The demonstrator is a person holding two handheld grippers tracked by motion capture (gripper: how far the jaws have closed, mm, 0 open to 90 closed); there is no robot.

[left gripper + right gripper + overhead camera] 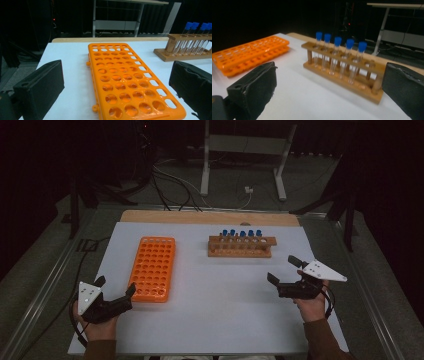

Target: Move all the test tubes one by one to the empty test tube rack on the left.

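Orange rack [130,82] cut off at the lower edge of the left gripper view. Wooden rack [183,48] clipped at the right edge there. Tubes [242,239] too small in the high view to tell contents.

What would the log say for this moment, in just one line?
left gripper: open, by orange plastic tube rack | right gripper: open, near wooden rack | five blue-capped clear test tubes: in wooden rack

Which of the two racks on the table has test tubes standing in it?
The wooden rack, toward the right gripper: five blue-capped test tubes stand upright in it. The orange plastic rack, by the left gripper, has only empty holes.
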